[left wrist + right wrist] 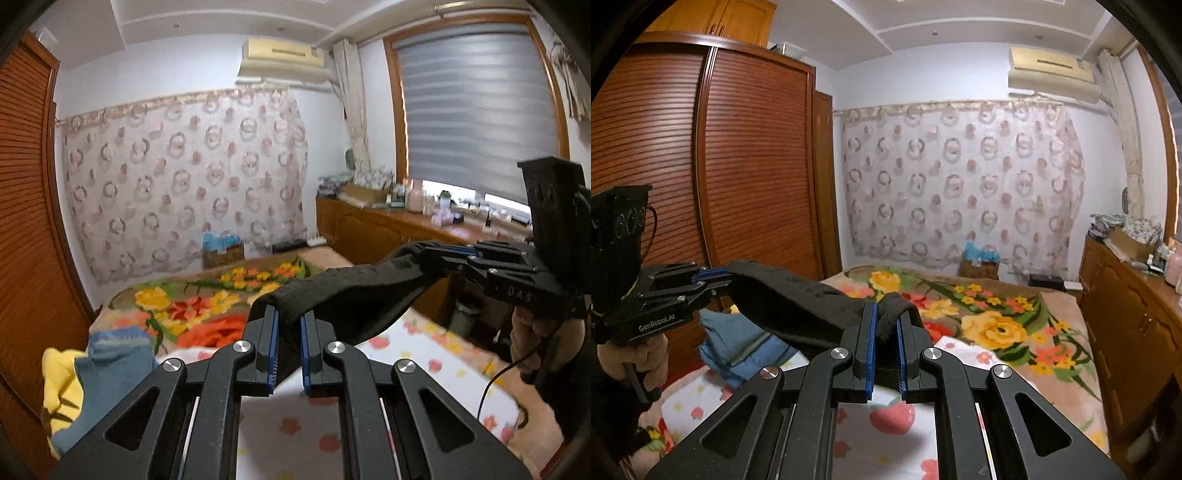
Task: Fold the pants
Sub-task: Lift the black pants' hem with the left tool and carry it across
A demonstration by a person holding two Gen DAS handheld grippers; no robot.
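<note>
Black pants hang stretched in the air between my two grippers, above the bed. In the left wrist view my left gripper is shut on one end of the dark cloth, which is bunched between the blue pads. My right gripper shows at the right, level with it, clamped on the other end and held by a hand. In the right wrist view my right gripper pinches a folded edge of the pants. My left gripper grips the far end at the left.
Below lies a bed with a floral blanket and a strawberry-print sheet. A pile of blue and yellow clothes sits at the bed's left edge by the slatted wardrobe. A cluttered wooden sideboard runs along the right.
</note>
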